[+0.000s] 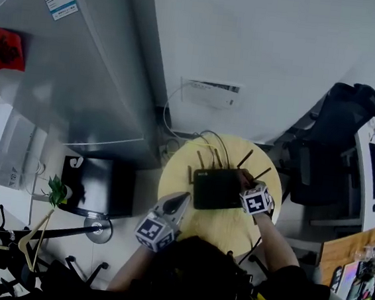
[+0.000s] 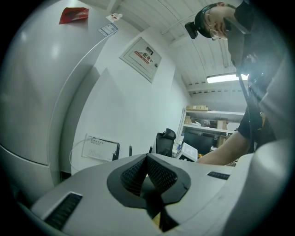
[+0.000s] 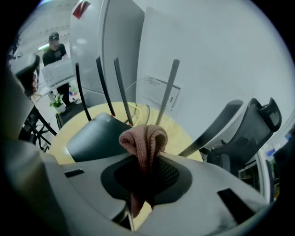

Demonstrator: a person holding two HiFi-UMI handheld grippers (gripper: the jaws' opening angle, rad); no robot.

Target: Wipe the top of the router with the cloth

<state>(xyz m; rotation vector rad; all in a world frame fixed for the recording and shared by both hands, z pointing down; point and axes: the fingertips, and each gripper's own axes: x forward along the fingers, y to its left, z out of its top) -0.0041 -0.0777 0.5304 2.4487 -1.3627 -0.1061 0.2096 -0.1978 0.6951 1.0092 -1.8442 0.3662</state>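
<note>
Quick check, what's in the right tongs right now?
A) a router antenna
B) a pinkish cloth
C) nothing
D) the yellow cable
B: in the right gripper view the right tongs are clamped on a folded pinkish cloth, which sticks up between the jaws. The black router and its antennas lie beyond it, not gripped.
</note>
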